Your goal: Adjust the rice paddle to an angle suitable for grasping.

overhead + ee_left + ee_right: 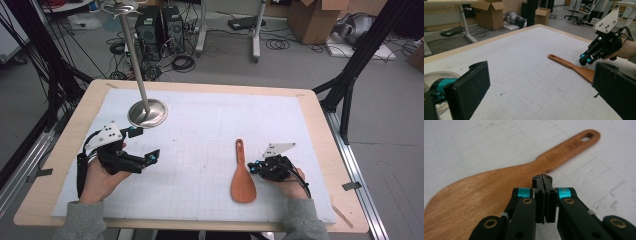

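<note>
While your right gripper (254,167) sits near the table's (65,150) near right corner, its fingers (541,181) are pressed flat together with nothing between them, their tips poised just beside the neck of the wooden spatula (242,177), at the place where the handle widens into the blade. From the right gripper view you can see the closed tips hanging right over that neck; whether they actually touch the wood cannot be told. The spatula lies flat on the white gridded mat (200,125) that covers the table, right of the middle and toward the near edge, with its broad blade pointing at the near edge and its holed handle end pointing toward the far edge. Your left gripper (145,145) rests over the left part of the mat, held in your left hand (100,177) close to the near left corner, and its fingers (471,87) are spread wide with only bare mat showing between them in the left gripper view; they point across the table toward the spatula and your right gripper, well apart from both. Just beyond your left gripper, toward the far left of the mat, stands a metal stand (146,112) with a round shiny base and a thin upright pole rising from it.
</note>
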The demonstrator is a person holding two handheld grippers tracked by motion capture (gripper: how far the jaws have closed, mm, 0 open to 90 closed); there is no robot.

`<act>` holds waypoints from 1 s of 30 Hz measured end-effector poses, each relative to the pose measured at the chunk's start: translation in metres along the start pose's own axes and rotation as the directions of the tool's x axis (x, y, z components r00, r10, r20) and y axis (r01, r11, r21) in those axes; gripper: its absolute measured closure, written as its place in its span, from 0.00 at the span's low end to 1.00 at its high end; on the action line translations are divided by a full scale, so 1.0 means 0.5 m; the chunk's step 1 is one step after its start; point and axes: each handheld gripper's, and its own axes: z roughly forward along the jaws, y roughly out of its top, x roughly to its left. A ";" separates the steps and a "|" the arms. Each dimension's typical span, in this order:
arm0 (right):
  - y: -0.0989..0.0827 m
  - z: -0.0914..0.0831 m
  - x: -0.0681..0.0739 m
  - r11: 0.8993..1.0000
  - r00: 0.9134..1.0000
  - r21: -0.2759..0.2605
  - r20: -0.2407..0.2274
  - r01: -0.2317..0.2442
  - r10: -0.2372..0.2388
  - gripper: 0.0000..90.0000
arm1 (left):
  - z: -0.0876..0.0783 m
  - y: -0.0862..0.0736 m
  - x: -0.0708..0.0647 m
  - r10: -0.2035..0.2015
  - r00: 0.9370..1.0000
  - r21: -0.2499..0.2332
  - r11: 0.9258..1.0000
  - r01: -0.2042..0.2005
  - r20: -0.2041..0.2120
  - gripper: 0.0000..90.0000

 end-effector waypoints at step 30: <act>0.047 0.069 0.003 0.999 0.999 -0.029 -0.033 0.025 -0.026 1.00 | -0.072 -0.023 0.011 -0.022 0.996 -0.001 1.000 0.022 -0.081 0.02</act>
